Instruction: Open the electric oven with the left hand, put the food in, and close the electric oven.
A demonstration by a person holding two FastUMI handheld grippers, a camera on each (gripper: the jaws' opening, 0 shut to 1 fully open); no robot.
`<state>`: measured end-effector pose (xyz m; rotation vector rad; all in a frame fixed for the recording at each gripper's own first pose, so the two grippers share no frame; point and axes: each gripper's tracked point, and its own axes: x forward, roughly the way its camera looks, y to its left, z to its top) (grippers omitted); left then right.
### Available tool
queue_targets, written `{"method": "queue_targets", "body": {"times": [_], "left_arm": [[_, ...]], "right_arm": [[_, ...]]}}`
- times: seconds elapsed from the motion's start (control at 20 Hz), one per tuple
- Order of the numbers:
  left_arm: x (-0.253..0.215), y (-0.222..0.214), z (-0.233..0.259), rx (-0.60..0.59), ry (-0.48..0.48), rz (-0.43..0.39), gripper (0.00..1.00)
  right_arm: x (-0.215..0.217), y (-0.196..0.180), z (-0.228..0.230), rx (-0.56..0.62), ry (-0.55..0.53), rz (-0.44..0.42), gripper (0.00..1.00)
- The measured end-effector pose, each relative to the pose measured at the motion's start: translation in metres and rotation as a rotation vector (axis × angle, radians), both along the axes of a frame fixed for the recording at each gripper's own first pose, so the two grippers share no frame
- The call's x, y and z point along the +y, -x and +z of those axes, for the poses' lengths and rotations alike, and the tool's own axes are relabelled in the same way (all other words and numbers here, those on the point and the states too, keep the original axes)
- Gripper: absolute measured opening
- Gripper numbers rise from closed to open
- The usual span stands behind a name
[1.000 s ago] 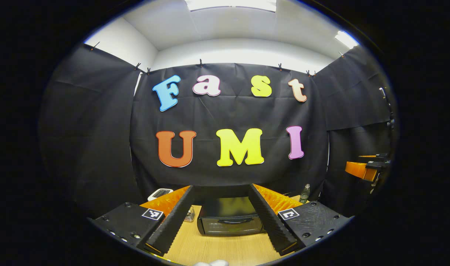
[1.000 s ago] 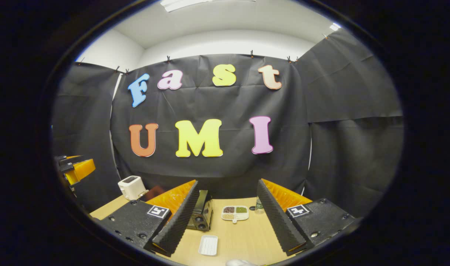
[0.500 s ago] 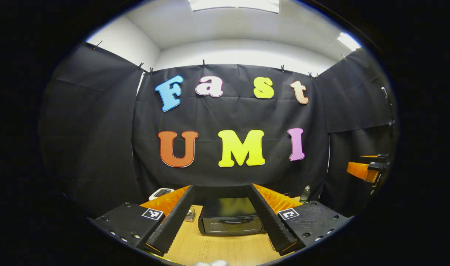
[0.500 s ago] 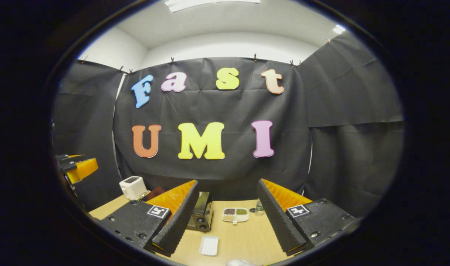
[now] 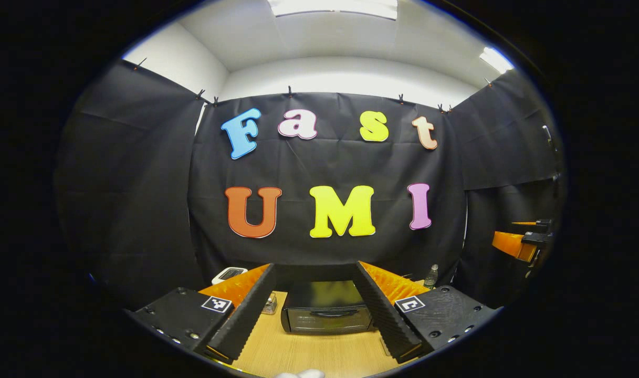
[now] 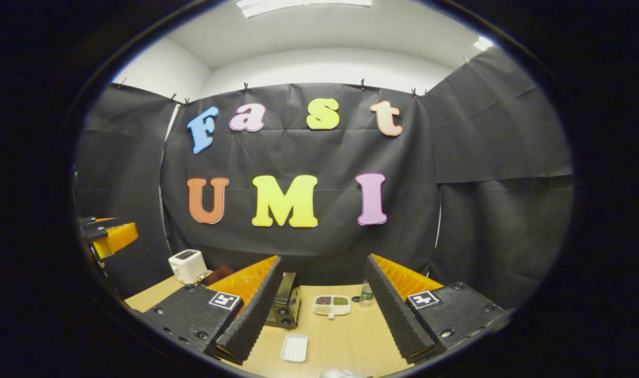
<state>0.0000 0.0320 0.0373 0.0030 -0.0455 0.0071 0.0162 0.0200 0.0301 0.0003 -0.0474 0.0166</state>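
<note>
The black electric oven (image 5: 325, 314) stands on the wooden table with its door closed, straight ahead between my left gripper's fingers. My left gripper (image 5: 314, 269) is open, empty and well short of it. In the right gripper view the oven (image 6: 286, 304) is seen from its side, partly hidden behind one finger. A white divided dish with food (image 6: 331, 305) lies to the right of it. My right gripper (image 6: 323, 260) is open and empty, back from the dish. Each gripper also appears far off in the other's view: the right gripper (image 5: 519, 244) and the left gripper (image 6: 109, 236).
A white ribbed tray (image 6: 294, 347) lies on the table (image 6: 345, 341) near my right gripper. A white toaster (image 6: 187, 265) stands at the back left and a small bottle (image 6: 367, 295) beside the dish. A small glass object (image 5: 269, 304) sits left of the oven.
Both views have drifted very slightly; the grippers stay open and nothing on the table has moved.
</note>
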Motion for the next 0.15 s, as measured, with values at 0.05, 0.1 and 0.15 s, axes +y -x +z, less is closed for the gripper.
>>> {"method": "queue_targets", "body": {"times": [0.05, 0.1, 0.15], "left_arm": [[0.0017, 0.0000, 0.0001, 0.003, 0.002, 0.004, 0.97], [0.0020, 0.0014, 0.0000, 0.002, 0.005, 0.004, 0.97], [0.0011, 0.0023, 0.0008, 0.001, 0.006, 0.005, 0.88]], "right_arm": [[-0.0002, 0.0002, -0.0002, -0.001, 0.000, 0.003, 0.95], [-0.0006, 0.0009, -0.0001, 0.002, -0.001, 0.001, 0.95], [-0.0014, 0.0022, 0.0003, -0.001, -0.003, 0.004, 0.95]]}}
